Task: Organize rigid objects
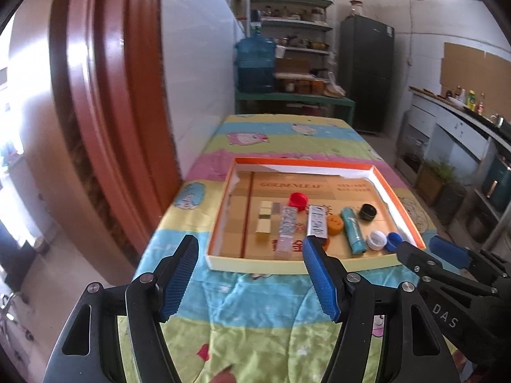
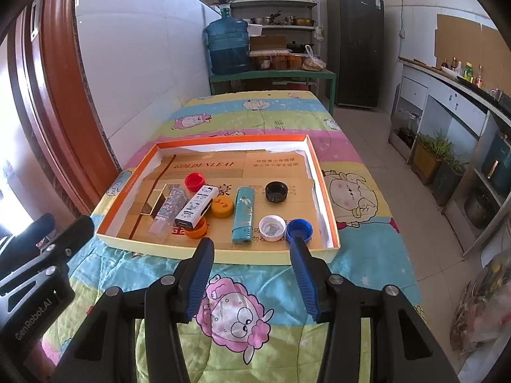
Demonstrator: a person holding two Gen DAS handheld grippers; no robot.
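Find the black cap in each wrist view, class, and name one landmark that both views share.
Left wrist view: the black cap lies in the tray's right part, right of the teal lighter.
Right wrist view: the black cap lies in the tray's right part, again right of the teal lighter.
Shared landmark: the tray's orange rim.

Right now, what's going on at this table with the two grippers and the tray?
A person holds both grippers open and empty over the cartoon-print tablecloth, short of the shallow orange-rimmed cardboard tray. The left gripper faces the tray's near edge; the right gripper points toward the blue plastic bottle cap and white bottle cap. Caps, lighters and small boxes lie loose inside; nothing is gripped.
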